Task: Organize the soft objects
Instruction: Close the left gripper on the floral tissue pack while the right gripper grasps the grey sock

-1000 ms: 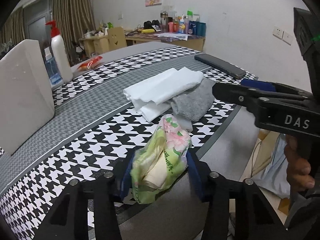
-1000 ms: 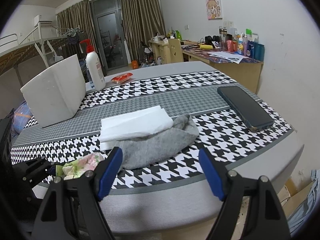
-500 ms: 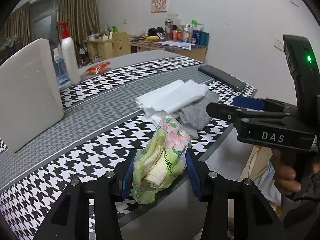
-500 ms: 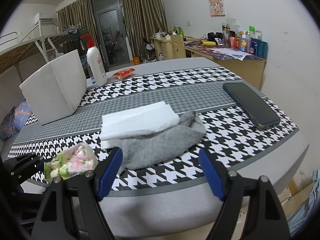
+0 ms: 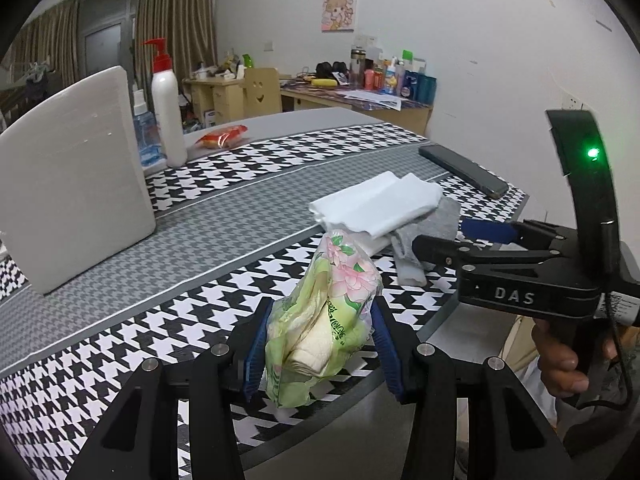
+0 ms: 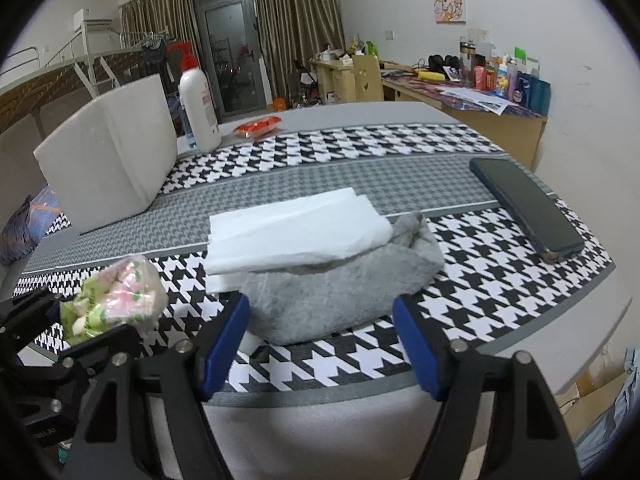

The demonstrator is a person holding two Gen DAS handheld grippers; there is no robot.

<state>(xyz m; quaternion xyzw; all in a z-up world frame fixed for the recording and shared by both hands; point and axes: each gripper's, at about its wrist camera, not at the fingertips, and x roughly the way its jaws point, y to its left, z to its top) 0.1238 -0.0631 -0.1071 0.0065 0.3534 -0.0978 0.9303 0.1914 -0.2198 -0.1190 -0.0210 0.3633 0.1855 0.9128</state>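
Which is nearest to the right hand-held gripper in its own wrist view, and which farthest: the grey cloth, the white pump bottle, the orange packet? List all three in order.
1. Grey cloth: just ahead of the right hand-held gripper, whose jaws are closing but not touching it.
2. White pump bottle: far back, left.
3. Orange packet: slightly beyond the bottle, to its right.

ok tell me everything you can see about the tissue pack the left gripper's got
The tissue pack is a soft, crinkled plastic pouch, pale green with pink flowers and green lettering, folded cream tissues showing through it. It stands roughly upright and slightly tilted, squeezed between the blue pads of the left gripper, above the near edge of the houndstooth table. Its lower end hangs below the pads. Nothing else touches it.
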